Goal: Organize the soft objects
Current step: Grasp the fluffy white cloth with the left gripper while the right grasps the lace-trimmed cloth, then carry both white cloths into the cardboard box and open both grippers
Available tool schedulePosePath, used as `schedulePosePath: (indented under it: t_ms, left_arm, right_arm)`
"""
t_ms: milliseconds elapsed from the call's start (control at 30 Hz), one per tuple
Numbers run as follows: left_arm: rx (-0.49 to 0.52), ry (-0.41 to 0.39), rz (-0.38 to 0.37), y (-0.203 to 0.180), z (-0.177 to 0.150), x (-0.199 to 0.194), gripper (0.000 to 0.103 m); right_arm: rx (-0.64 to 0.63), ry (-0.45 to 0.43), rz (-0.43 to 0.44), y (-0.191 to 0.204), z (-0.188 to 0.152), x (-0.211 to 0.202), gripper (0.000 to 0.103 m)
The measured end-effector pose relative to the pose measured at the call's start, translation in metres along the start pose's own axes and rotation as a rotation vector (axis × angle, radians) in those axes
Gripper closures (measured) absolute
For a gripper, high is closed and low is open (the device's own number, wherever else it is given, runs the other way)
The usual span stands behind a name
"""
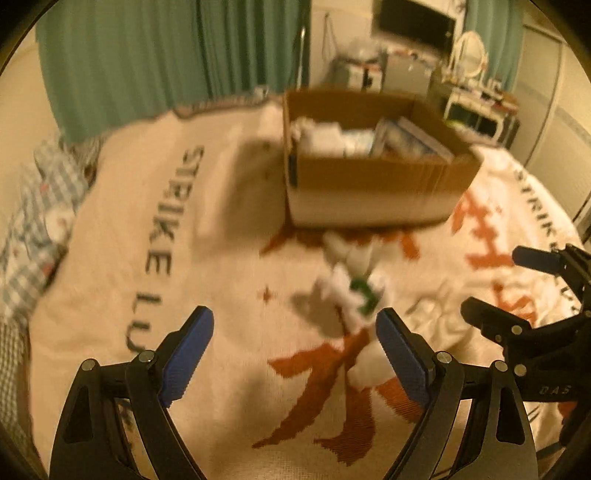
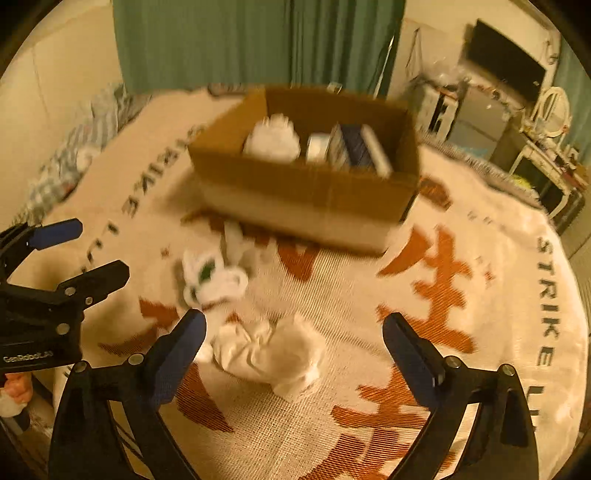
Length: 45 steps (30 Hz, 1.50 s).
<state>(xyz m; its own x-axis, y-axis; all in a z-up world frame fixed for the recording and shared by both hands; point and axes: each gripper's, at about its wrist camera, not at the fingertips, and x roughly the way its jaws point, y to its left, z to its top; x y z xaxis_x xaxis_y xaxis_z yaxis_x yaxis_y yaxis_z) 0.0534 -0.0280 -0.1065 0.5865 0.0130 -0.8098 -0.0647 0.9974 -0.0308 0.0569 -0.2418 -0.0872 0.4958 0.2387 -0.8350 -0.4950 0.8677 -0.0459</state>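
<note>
A pile of white socks lies on the cream blanket in front of an open cardboard box (image 1: 369,184) (image 2: 295,192). One sock with a green mark (image 1: 360,295) (image 2: 208,273) lies nearest the box. A crumpled white sock (image 2: 273,350) (image 1: 364,371) lies closer to me. My left gripper (image 1: 295,325) (image 2: 98,247) hangs open above the blanket, with the green-marked sock just beyond its right finger. My right gripper (image 2: 293,321) (image 1: 498,282) is open too, the crumpled sock lying low between its fingers, untouched. Inside the box are a white bundle (image 2: 273,140) and several upright packs.
The blanket (image 2: 369,302) carries orange characters and dark "STRIKE" lettering. Plaid bedding (image 1: 40,221) is heaped at the left edge. Green curtains (image 1: 166,55) hang behind. A white dresser with a mirror (image 1: 476,96) and a dark screen (image 1: 413,22) stand at the far right.
</note>
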Motion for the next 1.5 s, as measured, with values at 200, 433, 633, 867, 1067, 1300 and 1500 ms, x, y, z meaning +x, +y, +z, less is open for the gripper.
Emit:
schedulePosePath:
  t_ms: [200, 433, 633, 867, 1067, 1300, 1500]
  left_arm:
    - [-0.02, 0.071, -0.017, -0.002, -0.023, 0.024, 0.013]
    - [0.003, 0.085, -0.108, -0.026, -0.036, 0.025, 0.013]
    - [0.035, 0.104, -0.119, -0.048, -0.038, 0.042, 0.027]
    - [0.057, 0.139, -0.172, -0.06, -0.038, 0.05, 0.056]
    - [0.063, 0.139, -0.208, -0.057, -0.038, 0.037, 0.062]
    - [0.059, 0.089, -0.2, -0.047, -0.025, 0.002, 0.062]
    - [0.046, 0.017, -0.218, -0.036, 0.004, -0.041, 0.062]
  right_arm:
    - [-0.024, 0.139, 0.033, 0.003, -0.026, 0.053, 0.024]
    - [0.028, 0.144, 0.079, -0.017, -0.034, 0.053, 0.082]
    - [0.066, 0.098, 0.057, -0.039, -0.031, 0.04, 0.087]
    - [0.054, 0.095, 0.054, -0.037, -0.033, 0.039, 0.087]
    - [0.03, 0.071, 0.061, -0.024, -0.027, 0.024, 0.087]
    - [0.033, 0.001, 0.033, -0.013, -0.01, -0.016, 0.087]
    - [0.093, -0.062, -0.047, -0.006, 0.009, -0.063, 0.087]
